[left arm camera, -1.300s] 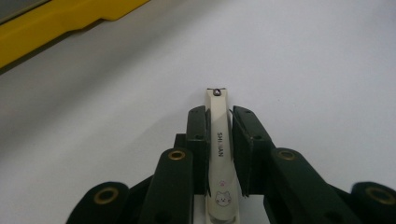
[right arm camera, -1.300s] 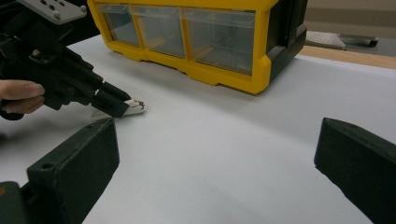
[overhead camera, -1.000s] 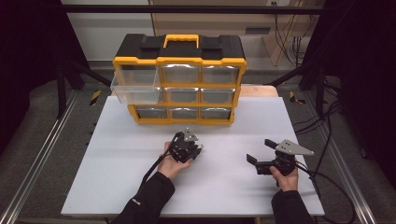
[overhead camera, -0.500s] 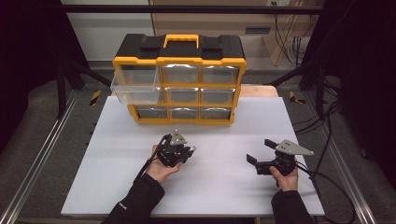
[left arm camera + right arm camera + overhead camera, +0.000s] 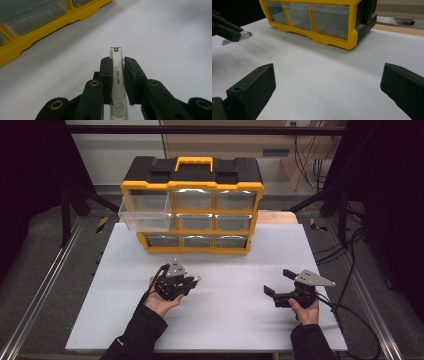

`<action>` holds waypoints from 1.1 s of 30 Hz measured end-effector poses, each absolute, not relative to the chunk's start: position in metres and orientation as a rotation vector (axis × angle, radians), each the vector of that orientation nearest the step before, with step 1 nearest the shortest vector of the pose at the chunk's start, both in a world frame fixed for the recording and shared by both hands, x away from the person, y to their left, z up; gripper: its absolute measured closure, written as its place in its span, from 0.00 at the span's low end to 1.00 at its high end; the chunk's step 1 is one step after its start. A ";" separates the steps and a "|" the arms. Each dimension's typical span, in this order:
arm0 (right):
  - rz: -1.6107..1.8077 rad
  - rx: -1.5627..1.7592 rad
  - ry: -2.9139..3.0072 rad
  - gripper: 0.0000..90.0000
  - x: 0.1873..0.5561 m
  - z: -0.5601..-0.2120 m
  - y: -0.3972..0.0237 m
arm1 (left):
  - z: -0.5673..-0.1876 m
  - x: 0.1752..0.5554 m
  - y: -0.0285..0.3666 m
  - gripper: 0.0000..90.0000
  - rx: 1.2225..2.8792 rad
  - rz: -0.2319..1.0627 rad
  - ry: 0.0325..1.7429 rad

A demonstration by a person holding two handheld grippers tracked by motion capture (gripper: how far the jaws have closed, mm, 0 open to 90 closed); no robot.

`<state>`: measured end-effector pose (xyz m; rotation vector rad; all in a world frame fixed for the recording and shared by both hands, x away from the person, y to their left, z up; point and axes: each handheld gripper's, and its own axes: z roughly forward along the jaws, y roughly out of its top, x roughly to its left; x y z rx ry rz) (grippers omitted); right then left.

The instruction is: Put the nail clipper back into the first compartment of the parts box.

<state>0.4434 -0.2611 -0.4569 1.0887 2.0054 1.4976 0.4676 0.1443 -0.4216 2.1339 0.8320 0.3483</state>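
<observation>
White nail clipper point(image 5: 117, 80), light, stiff and slippery, is sitting mid-body in clamped left tongs point(image 5: 117, 75); right tongs point(image 5: 327, 82) are gaping empty.

right gripper point(image 5: 328, 92) fingers wide apart | table point(image 5: 317, 75) beneath | organizer point(image 5: 319, 20) ahead

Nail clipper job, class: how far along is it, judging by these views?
Done: one drawer of the organizer stands pulled out, and the left tongs are shut on the clipper. In hand: the clipper is held above the table. Left, probably: put it in the drawer. Right tongs wait open.
</observation>
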 end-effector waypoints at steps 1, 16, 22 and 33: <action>1.497 1.089 2.006 0.01 0.443 -0.457 -0.261 | -0.420 0.467 0.146 0.85 2.129 0.351 0.835; 1.500 1.091 2.007 0.01 0.444 -0.457 -0.261 | -0.395 0.464 0.172 0.85 2.072 0.406 0.870; 1.499 1.094 2.007 0.01 0.444 -0.457 -0.261 | -0.387 0.464 0.180 0.85 2.061 0.420 0.880; 1.500 1.092 2.009 0.01 0.444 -0.458 -0.260 | -0.373 0.463 0.193 0.85 2.020 0.439 0.903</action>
